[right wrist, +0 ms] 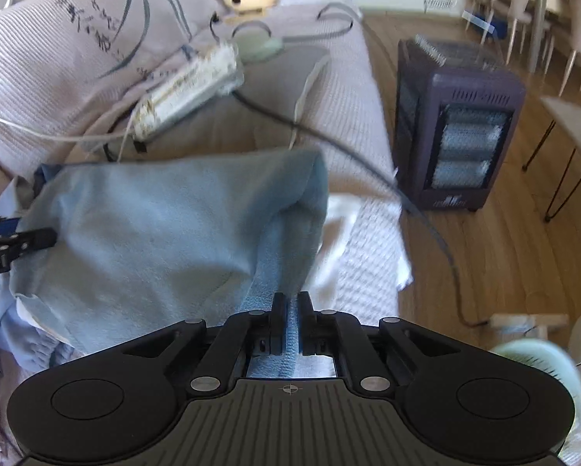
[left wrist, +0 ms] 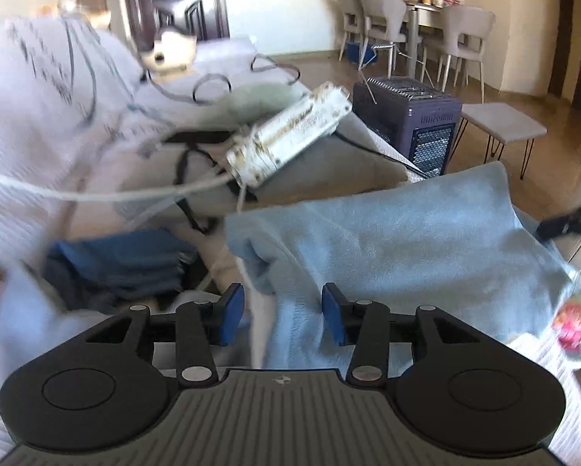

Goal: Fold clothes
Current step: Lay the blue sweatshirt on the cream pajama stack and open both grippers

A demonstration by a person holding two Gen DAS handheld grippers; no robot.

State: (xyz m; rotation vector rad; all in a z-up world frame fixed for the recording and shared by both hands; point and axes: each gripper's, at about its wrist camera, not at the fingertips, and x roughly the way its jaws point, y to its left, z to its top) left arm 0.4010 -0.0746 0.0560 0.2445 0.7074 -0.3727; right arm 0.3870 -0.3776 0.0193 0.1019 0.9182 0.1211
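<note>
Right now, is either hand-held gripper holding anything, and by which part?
Right hand-held gripper pinches the light blue cloth at its near edge; left is open, holding nothing.

I see a light blue fleecy garment [right wrist: 166,229] lying rumpled near the front edge of the sofa [right wrist: 352,89], its far end doubled over into a soft fold. A darker blue folded garment [left wrist: 123,268] lies just beside it, toward the sofa's back cushions.

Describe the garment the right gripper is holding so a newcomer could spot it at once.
On the white ribbed sofa cover, in front of the long white power strip, lies a light blue fleecy garment. The right gripper pinches its near edge. The folded cloth beside it is darker blue.
</note>
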